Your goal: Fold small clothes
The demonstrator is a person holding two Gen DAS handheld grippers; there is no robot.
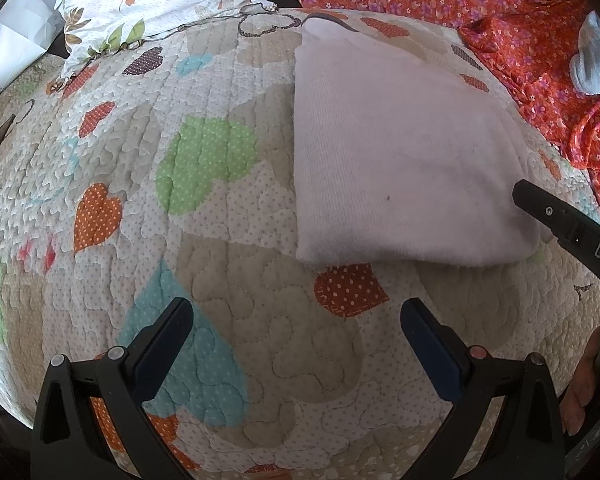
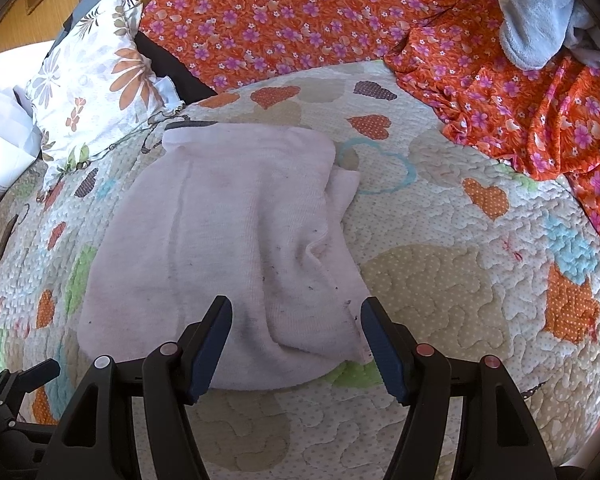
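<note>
A pale pink knit garment point(image 1: 400, 152) lies folded flat on the heart-patterned quilt point(image 1: 180, 160). My left gripper point(image 1: 296, 320) is open and empty, hovering over the quilt just in front of and left of the garment's near edge. My right gripper point(image 2: 296, 320) is open, its fingers straddling the garment's point(image 2: 228, 240) near right corner, where a folded layer overlaps. One right gripper finger point(image 1: 540, 208) shows in the left wrist view, resting at the garment's right edge. The left gripper's body point(image 2: 16, 392) shows at the lower left of the right wrist view.
An orange floral cloth point(image 2: 340, 20) covers the back and right of the bed. A floral pillow point(image 2: 96, 76) lies at the back left. A grey-blue fleece item point(image 2: 536, 12) sits on the orange cloth at the far right. White paper bags point(image 2: 4, 132) stand at the left.
</note>
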